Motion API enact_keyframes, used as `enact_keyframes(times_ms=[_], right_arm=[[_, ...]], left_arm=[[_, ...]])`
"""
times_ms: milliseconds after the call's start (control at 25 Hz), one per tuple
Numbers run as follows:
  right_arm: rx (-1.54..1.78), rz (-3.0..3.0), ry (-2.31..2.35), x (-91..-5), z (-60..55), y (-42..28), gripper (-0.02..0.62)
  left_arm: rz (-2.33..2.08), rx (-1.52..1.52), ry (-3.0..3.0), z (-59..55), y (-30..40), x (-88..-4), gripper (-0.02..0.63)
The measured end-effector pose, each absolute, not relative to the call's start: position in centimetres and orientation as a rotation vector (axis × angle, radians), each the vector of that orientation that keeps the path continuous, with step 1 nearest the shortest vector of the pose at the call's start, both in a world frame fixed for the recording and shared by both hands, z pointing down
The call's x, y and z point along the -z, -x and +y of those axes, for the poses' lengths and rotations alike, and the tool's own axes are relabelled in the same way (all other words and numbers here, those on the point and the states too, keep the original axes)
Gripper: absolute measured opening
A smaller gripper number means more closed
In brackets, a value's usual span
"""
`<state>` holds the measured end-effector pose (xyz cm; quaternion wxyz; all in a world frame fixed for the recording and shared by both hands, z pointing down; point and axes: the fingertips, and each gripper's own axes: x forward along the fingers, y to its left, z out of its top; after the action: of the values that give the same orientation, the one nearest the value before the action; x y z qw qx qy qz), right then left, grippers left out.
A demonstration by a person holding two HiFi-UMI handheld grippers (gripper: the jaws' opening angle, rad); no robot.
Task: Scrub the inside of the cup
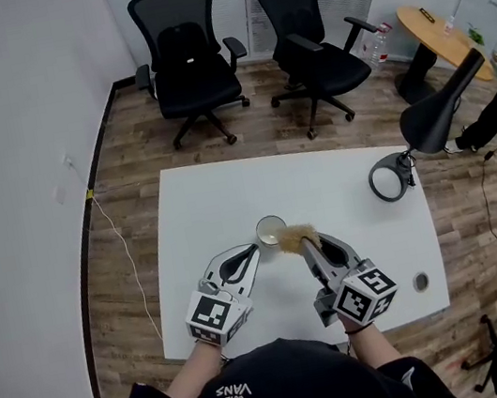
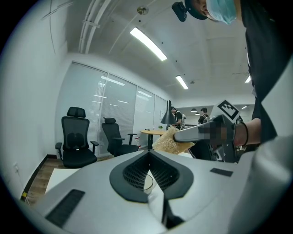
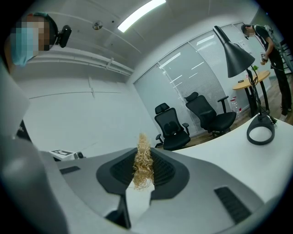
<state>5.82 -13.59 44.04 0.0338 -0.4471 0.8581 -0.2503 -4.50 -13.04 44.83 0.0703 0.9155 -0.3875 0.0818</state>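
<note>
In the head view we find the cup (image 1: 270, 230) upright about the middle of the tabletop (image 1: 201, 201), somewhat toward its near edge. The left gripper (image 1: 256, 248) is at the cup's left rim and the right gripper (image 1: 310, 245) holds a tan scrubber (image 1: 298, 235) at its right rim. In the left gripper view we note the jaws pressed together at their tips on the cup's thin wall, its clear rim showing in the gap below; in the right gripper view we record the jaws pinching the scrubber, its fibres standing up past the tips.
</note>
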Motion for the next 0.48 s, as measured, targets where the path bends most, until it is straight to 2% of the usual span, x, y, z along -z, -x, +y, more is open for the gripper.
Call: enact_keyframes(times_ms=[480], right_arm=[[0.777, 2.668, 1.392, -44.57, -13.66, -5.92, 0.077]], left_arm=[[-1.136, -0.230, -2.766, -13.05, 4.06, -45.16, 0.011]])
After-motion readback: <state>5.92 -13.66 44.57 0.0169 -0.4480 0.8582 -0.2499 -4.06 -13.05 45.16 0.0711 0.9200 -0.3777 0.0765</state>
